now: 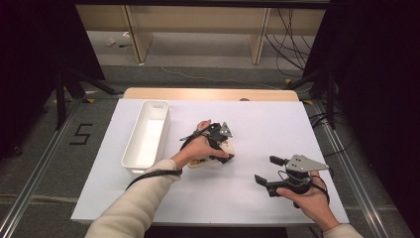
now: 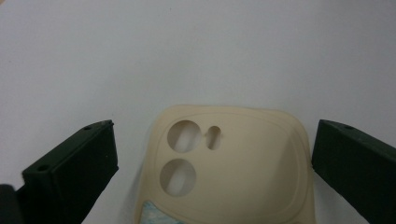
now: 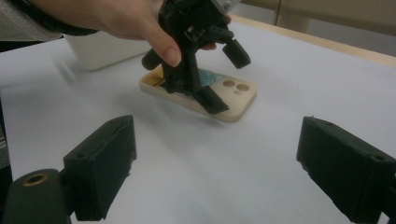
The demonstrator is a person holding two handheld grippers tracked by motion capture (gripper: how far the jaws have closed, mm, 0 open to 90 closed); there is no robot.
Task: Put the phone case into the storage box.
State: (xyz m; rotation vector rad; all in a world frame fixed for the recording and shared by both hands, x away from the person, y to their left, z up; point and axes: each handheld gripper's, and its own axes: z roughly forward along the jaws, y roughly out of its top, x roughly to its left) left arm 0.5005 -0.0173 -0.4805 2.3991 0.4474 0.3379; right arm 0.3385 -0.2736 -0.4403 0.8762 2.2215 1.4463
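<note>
The cream-coloured soft rubbery phone case point(image 2: 229, 163) looks light, thin and bendy, so it probably flexes if pinched at one corner; gripping across its two long edges seems safest. It lies flat on the white tabletop point(image 1: 257, 129), camera holes up, a blue-patterned patch near one end. The left hand-held gripper point(image 3: 219, 77) straddles it, jaws spread and released. The right hand-held gripper point(image 1: 271, 171) hovers apart, unclenched.

Phone case at centre of the desk point(image 1: 257, 129)

The phone case point(image 1: 218, 157) lies flat between the open left tongs point(image 1: 222, 147); a bin point(image 1: 147, 136) sits to its left, the right tongs point(image 1: 270, 171) apart at right.
</note>
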